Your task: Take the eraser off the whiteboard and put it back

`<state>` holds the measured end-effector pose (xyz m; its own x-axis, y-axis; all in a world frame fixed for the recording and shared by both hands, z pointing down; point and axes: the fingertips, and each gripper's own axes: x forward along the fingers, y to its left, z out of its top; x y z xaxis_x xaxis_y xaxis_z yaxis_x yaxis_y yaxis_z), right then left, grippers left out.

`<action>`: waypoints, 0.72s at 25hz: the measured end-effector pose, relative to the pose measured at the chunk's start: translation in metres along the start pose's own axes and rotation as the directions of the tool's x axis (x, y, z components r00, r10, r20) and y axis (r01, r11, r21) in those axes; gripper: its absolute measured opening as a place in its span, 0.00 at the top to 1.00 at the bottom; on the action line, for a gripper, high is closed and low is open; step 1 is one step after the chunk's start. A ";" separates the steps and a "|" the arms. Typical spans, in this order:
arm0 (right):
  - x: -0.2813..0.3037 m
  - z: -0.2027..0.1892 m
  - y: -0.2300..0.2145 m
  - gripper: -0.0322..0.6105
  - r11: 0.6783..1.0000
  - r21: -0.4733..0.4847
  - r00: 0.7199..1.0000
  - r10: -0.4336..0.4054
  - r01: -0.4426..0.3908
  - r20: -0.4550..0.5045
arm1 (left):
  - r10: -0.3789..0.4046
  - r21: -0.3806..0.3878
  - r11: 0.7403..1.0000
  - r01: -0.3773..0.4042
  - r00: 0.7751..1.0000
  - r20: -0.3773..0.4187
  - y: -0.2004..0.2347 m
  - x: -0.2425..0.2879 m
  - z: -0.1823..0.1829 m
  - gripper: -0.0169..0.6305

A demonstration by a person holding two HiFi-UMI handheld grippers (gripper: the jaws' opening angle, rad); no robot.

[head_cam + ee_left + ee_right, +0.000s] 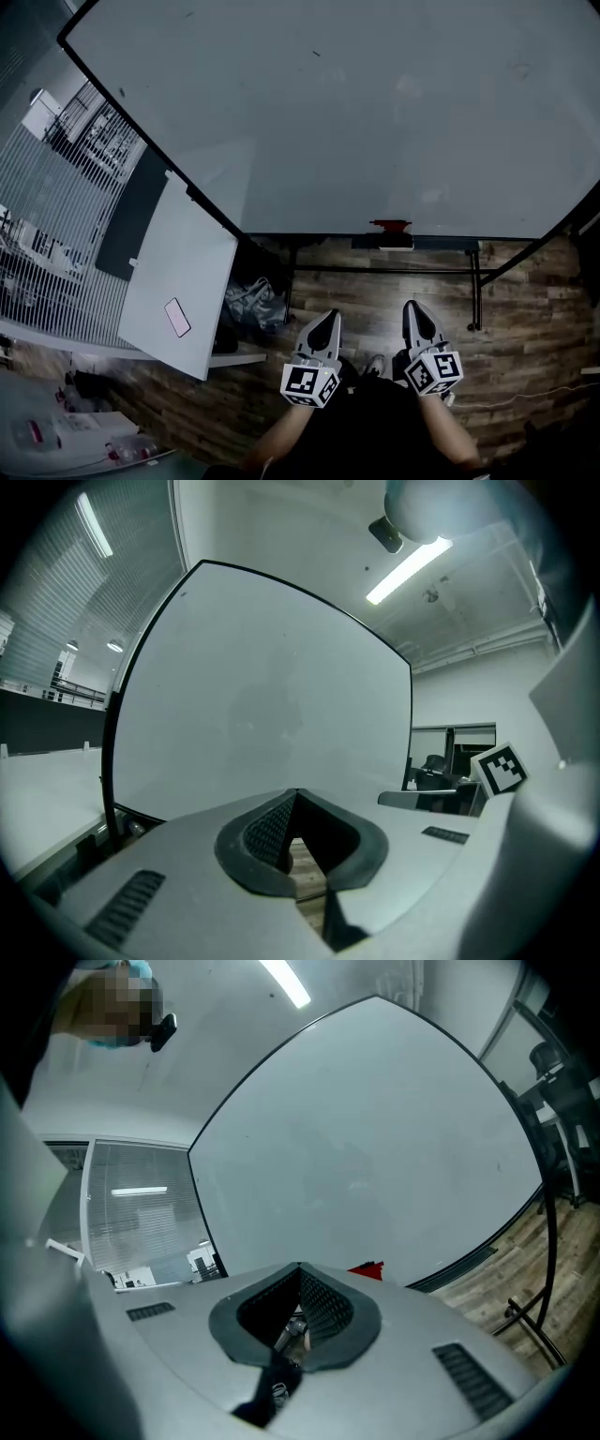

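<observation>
A large whiteboard [356,112] stands in front of me. The red eraser [390,225] sits at its bottom edge, just above the dark tray [382,242]. In the right gripper view the eraser [367,1269] peeks over the jaws, low on the whiteboard [375,1147]. My left gripper [328,320] and right gripper [413,309] hang side by side over the wooden floor, short of the board, below the eraser. Both are shut with nothing between the jaws. The left gripper [296,799] faces the blank whiteboard [262,696]; the right gripper [300,1271] points towards the eraser.
A white table [159,281] with a pink phone [177,317] stands at the left, a grey bag [251,302] beside it on the floor. The board's black stand leg [475,291] rises at the right. Slatted blinds [56,216] line the left wall.
</observation>
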<state>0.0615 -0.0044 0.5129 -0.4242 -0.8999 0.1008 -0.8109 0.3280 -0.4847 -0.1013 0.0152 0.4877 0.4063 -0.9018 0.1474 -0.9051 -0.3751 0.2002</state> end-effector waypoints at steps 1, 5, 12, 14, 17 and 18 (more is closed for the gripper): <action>0.003 0.002 -0.004 0.93 1.000 0.001 1.000 0.004 -0.004 0.002 | -0.001 0.007 1.000 0.001 1.000 0.000 -0.002 0.004 0.001 0.98; 0.014 0.003 -0.022 0.93 0.999 0.046 1.000 0.002 -0.002 0.004 | 0.009 0.024 1.000 -0.009 1.000 -0.001 -0.004 0.019 0.001 0.98; 0.044 -0.008 -0.045 0.93 0.998 0.065 1.000 -0.006 0.008 -0.024 | -0.017 0.004 1.000 0.017 1.000 -0.020 0.002 0.057 -0.015 0.98; 0.053 -0.014 -0.053 0.93 0.994 0.107 0.999 -0.018 0.021 -0.031 | -0.023 -0.006 1.000 0.022 0.999 -0.033 0.006 0.066 -0.021 0.98; 0.064 -0.026 -0.065 0.93 0.985 0.168 0.999 -0.031 0.037 -0.041 | -0.038 -0.017 0.999 0.037 0.998 -0.045 0.009 0.078 -0.025 0.98; 0.070 -0.030 -0.070 0.93 0.982 0.185 0.999 -0.033 0.040 -0.042 | -0.045 -0.019 0.999 0.044 0.998 -0.045 0.010 0.082 -0.026 0.98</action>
<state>0.0764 -0.0817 0.5800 -0.4141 -0.8972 0.1535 -0.7387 0.2327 -0.6327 -0.0739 -0.0574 0.5267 0.4514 -0.8735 0.1820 -0.8839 -0.4099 0.2251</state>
